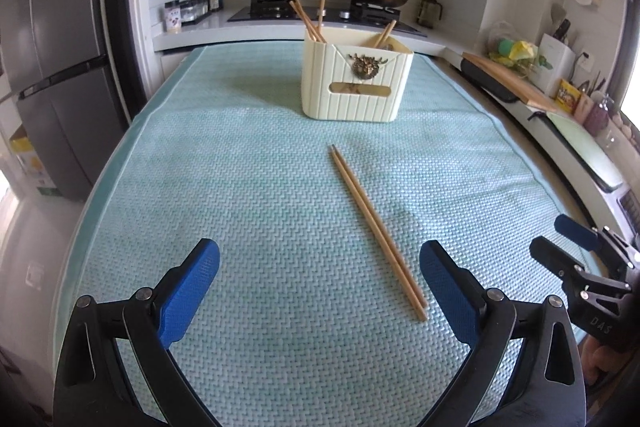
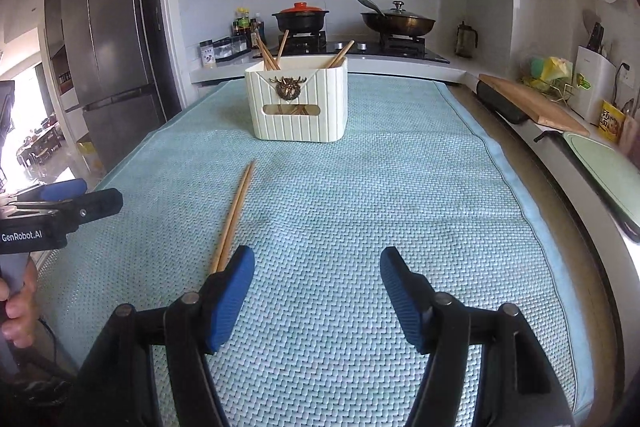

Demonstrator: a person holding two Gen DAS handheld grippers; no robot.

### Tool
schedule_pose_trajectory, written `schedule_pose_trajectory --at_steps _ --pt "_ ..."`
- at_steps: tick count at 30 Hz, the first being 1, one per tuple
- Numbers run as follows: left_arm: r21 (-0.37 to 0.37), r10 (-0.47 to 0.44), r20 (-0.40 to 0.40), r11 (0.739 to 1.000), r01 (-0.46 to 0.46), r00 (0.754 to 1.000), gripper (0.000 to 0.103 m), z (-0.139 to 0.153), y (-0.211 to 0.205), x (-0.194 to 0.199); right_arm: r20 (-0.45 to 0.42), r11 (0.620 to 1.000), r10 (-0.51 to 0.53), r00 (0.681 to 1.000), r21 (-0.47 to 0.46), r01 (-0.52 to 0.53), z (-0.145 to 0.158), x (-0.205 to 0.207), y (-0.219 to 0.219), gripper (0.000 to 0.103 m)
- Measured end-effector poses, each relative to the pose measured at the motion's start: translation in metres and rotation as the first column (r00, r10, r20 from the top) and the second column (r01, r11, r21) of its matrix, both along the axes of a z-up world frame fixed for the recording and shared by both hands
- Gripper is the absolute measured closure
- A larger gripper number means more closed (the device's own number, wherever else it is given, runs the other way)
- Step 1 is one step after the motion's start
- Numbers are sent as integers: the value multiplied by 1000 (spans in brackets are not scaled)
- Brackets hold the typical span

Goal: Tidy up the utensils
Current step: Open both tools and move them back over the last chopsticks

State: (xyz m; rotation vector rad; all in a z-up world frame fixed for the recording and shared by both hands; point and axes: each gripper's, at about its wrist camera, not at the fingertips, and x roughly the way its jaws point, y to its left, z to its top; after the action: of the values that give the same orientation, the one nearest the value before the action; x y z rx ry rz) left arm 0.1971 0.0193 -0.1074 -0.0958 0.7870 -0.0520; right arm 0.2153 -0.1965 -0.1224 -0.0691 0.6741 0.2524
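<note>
Left gripper [image 1: 319,291]: nearest the lens, jaws spread wide, nothing between the blue pads; hovers over the cloth, tilted down. Pads [image 1: 191,291] flank bare cloth, so likely just lining up, no grasp begun.
Left gripper, right-wrist view [image 2: 82,197]: at 9 o'clock, side-on; person's fingers [image 2: 16,311] wrap the handle below it.
Chopstick pair [image 1: 376,233]: task's thing. Two sticks lie flat, touching side by side, running from about 12 down to 4 o'clock of the left gripper's gap; near end just beside its right pad. Aligned together, so one pinch could probably take both.
Chopstick pair, right-wrist view [image 2: 234,215]: runs from 11 o'clock down to the right gripper's left pad, which hides the near end.
Right gripper [image 2: 317,297]: jaws spread, pinching nothing; sticks lie outside the gap, at its left finger. In the left-wrist view [image 1: 560,239] it sits at 3 o'clock.
Holder [image 1: 356,83]: cream ribbed box at 12 o'clock, upright on the cloth, well apart from the loose pair; several chopsticks [image 1: 308,17] already lean out of its open top. Judged the drop-off spot.
Holder, right-wrist view [image 2: 298,103]: at 12 o'clock, slot window facing the cameras.
Cloth [image 1: 240,187]: teal textured mat covering the table; sticks lie flush, so the pickup needs pads low.
Progress: judged mid-task; loose pair not yet stored.
Risk: thin sticks may roll or split apart.
</note>
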Motion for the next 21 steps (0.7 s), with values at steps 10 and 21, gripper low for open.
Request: schedule_pose_trajectory --at_steps 10,21 --pt "-84 -11 -92 996 3 996 3 -36 -1 21 -50 1000 -4 999 16 4 -19 -1 -2 36" --pt "82 -21 -147 996 33 989 3 -70 -36 89 -67 1000 -8 998 26 10 -23 6 -9 36"
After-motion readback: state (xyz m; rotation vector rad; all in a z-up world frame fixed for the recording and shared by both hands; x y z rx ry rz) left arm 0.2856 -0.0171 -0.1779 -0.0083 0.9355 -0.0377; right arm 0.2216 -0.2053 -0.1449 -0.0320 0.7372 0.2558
